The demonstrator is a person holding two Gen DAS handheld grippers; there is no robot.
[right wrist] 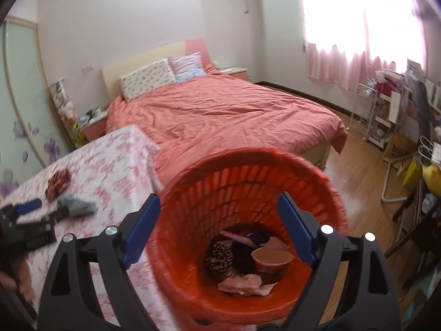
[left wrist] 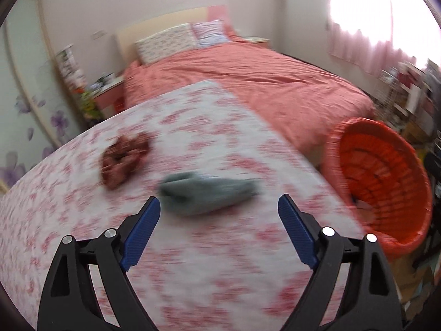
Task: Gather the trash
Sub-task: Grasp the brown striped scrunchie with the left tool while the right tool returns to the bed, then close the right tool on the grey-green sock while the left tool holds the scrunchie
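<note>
The left gripper [left wrist: 219,207] hangs over the table [left wrist: 82,220] with its flowery pink cloth; its blue jaws stand wide apart with nothing between them; a grey crumpled thing [left wrist: 209,195] lies on the cloth just past the tips; a reddish-brown scrap [left wrist: 124,160] lies farther off, to the left. The right gripper [right wrist: 219,207] hangs over the orange basket [right wrist: 317,182] beside the table; its jaws are wide apart and empty too; down in the basket sit a paper cup [right wrist: 271,259], pink wrappers [right wrist: 242,284] and dark bits; a pink bed [right wrist: 220,113] stands behind.
</note>
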